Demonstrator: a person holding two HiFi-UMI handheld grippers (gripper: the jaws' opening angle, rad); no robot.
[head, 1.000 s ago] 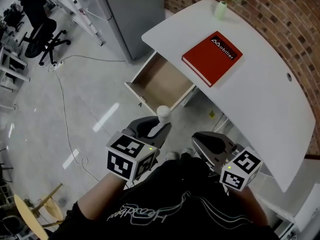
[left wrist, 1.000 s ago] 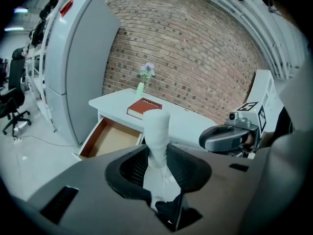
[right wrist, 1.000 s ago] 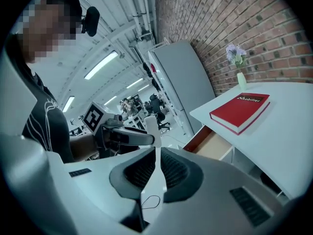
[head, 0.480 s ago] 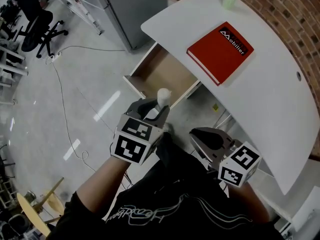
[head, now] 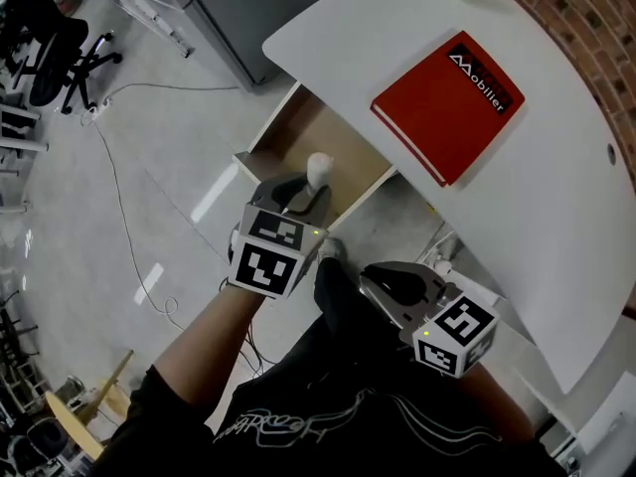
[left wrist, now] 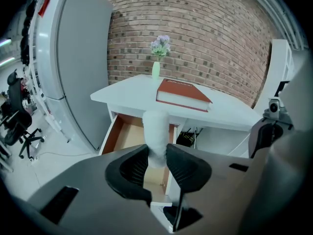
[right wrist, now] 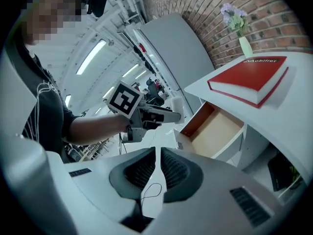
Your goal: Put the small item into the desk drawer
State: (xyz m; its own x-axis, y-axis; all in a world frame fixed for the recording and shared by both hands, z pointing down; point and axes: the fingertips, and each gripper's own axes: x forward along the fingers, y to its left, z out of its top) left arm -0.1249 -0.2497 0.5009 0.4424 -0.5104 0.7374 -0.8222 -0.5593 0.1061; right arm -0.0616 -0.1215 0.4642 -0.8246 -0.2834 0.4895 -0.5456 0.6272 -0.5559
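1. The small white item [left wrist: 156, 131] is clamped upright in the left tool [left wrist: 157, 155], by the front of the open drawer [head: 288, 137] under the tabletop's [head: 566, 227] edge.
2. The right tool [right wrist: 157, 166] is held closed, with nothing gripped.

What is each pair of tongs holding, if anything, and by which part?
The left tongs grip the small white item by its lower end; the right tongs are shut and empty.

book [head: 447, 102] on desk [head: 556, 217] | drawer [head: 298, 137] below desk edge | small item [head: 318, 167] above drawer
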